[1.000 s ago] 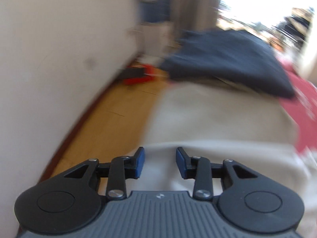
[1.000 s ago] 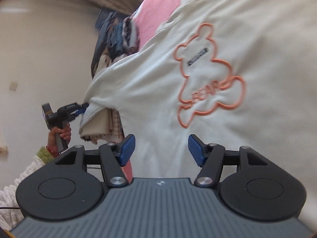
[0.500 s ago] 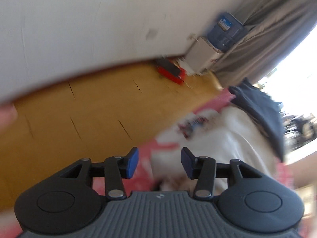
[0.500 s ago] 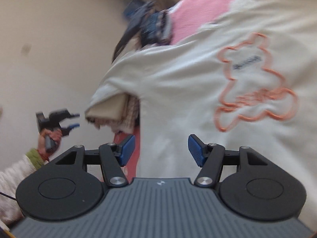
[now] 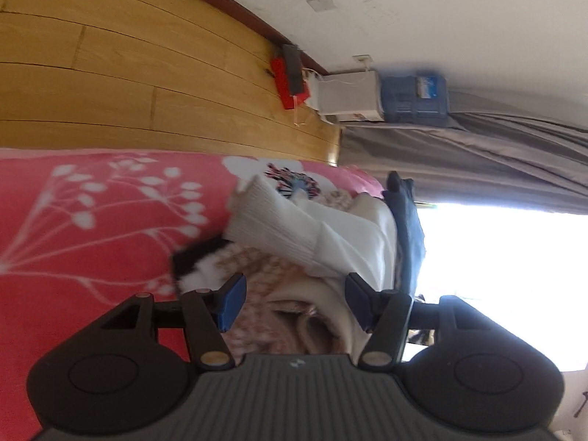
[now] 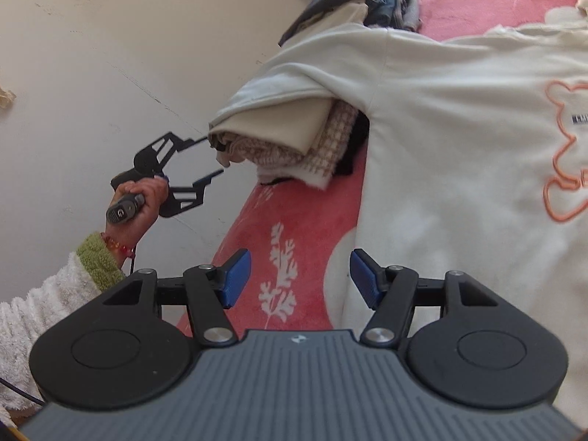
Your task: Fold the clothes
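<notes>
where the cream sweatshirt (image 6: 441,117) drapes, folded clothes (image 6: 294,139) crowd underneath

From my left wrist feed, rolled sideways, I see a light wooden plank floor (image 5: 128,73) meeting an off-white wall (image 5: 441,11) along a dark skirting board (image 5: 235,11). At the wall's foot I make out a white appliance (image 5: 349,97) with a blue water bottle (image 5: 415,99), beside grey curtains (image 5: 477,154). Glaring daylight fills the window (image 5: 514,275), and a pink floral bedcover (image 5: 92,220) spreads to the bed's edge.
</notes>
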The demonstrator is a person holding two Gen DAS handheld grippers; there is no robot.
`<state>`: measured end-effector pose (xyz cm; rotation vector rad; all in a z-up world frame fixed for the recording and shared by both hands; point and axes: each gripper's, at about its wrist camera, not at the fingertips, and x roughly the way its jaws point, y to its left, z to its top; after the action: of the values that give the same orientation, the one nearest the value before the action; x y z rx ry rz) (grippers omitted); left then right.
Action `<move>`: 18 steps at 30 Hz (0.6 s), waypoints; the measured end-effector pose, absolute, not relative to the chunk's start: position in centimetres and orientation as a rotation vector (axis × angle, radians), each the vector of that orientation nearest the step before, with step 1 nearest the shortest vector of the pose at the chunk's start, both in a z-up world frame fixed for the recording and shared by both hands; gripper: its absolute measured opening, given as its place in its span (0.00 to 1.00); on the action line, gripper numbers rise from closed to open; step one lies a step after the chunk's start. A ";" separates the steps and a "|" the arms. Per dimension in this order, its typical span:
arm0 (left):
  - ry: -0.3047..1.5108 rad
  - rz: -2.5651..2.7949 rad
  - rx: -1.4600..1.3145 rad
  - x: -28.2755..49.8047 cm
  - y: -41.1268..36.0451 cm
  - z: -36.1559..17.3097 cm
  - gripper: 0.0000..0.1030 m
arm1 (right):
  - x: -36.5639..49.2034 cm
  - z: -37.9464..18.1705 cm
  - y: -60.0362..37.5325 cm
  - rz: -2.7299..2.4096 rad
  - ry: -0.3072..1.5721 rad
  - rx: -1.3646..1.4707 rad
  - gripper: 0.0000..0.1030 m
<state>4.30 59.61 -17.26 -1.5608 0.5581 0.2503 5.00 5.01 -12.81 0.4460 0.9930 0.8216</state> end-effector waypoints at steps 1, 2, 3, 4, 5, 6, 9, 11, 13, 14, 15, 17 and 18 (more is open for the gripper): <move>0.549 0.257 -1.565 4.9 59.6 -17.5 0.58 | 4.8 -13.0 5.1 0.816 1.002 0.448 0.58; 0.541 0.259 -1.568 5.3 59.7 -17.8 0.56 | 4.7 -13.2 5.3 0.810 1.010 0.449 0.58; 0.537 0.266 -1.570 5.6 59.8 -17.8 0.53 | 4.5 -13.3 5.4 0.807 1.017 0.452 0.58; 0.532 0.272 -1.571 5.9 59.9 -17.8 0.51 | 4.3 -13.4 5.4 0.805 1.023 0.456 0.58; 0.524 0.280 -1.559 6.1 60.1 -17.7 0.45 | 4.1 -13.5 5.5 0.802 1.029 0.459 0.58; 0.519 0.292 -1.547 6.2 60.2 -17.5 0.40 | 3.9 -13.6 5.6 0.800 1.035 0.463 0.58; 0.517 0.298 -1.523 6.4 60.7 -17.0 0.25 | 3.3 -13.9 5.7 0.791 1.052 0.474 0.58; 0.528 0.284 -1.500 6.5 60.9 -16.5 0.19 | 3.0 -14.3 5.5 0.782 1.063 0.485 0.58; 0.557 0.273 -1.457 7.0 61.0 -16.0 0.16 | 2.8 -14.7 5.2 0.767 1.073 0.502 0.58; 0.570 0.270 -1.446 7.3 60.9 -15.7 0.16 | 2.7 -14.9 4.9 0.758 1.077 0.510 0.58; 0.582 0.264 -1.449 7.5 61.0 -15.7 0.17 | 2.6 -15.0 4.6 0.749 1.081 0.519 0.58; 0.597 0.256 -1.457 7.9 61.1 -15.7 0.24 | 2.6 -15.2 4.0 0.732 1.086 0.539 0.58; 0.599 0.254 -1.461 8.1 61.2 -15.7 0.25 | 2.5 -15.3 3.6 0.724 1.086 0.550 0.58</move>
<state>8.07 61.18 -15.67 -1.4612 0.5991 0.2542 2.54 3.61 -15.28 0.5497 1.0857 0.7240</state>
